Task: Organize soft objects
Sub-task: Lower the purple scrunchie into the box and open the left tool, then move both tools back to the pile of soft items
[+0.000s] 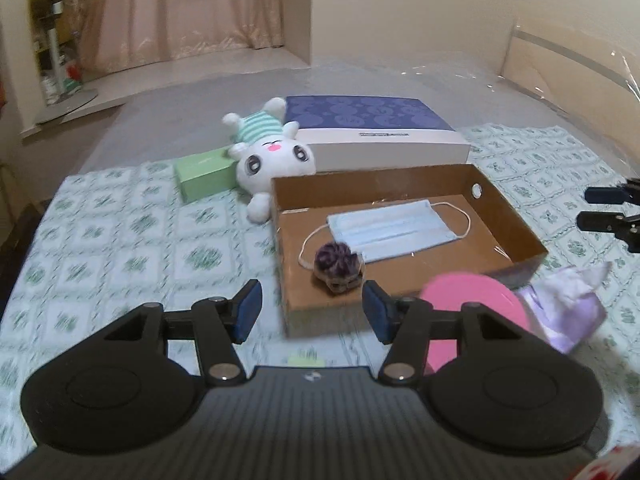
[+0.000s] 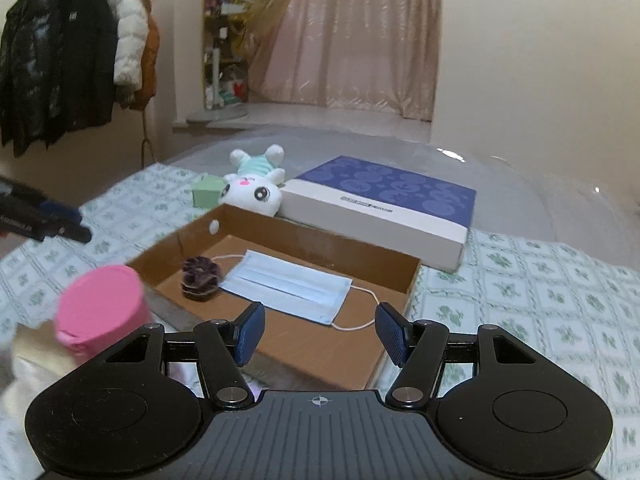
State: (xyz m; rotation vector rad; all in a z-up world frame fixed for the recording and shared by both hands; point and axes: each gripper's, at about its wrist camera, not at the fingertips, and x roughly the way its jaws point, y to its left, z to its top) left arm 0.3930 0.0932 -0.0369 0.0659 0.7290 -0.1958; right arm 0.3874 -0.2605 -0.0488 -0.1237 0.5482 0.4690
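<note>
1. Bed cover (image 1: 120, 240), green-on-white check print, fills the lower half of both views; everything sits on it.
2. Blue-topped white box (image 1: 376, 132), closed, upper centre of left view, just behind the cardboard box; in right view it's centre-right.
3. Cardboard box (image 1: 516, 236), open, brown, centre of left view, round hole in its far right wall.
4. Plush bunny (image 1: 272, 160), white w/ striped teal top, lying on its back upper centre-left in left view, head touching the cardboard box's back left corner & the blue-topped box's end.
5. Face mask (image 1: 396, 228), pale blue, flat on the cardboard box floor, ear loops spread out to both sides.
6. Pink round tub (image 2: 100, 304), lower left in right view, just outside the cardboard box's near-left wall; blurred.
7. Lilac tissue pack (image 1: 568, 304), right of the pink tub in left view, crumpled white tissue sticking up.
8. Green small box (image 1: 204, 176), left of bunny, touching it.
9. Purple yarn pom-pom (image 1: 336, 262), inside the cardboard box at its front edge, overlapping the mask's left end.
10. Left gripper (image 1: 312, 312): jaws apart, nothing between pads, above the box's near wall, pom-pom just beyond.
11. Right gripper (image 2: 320, 330): jaws wide, empty, over the cardboard box's near edge, mask just ahead.
</note>
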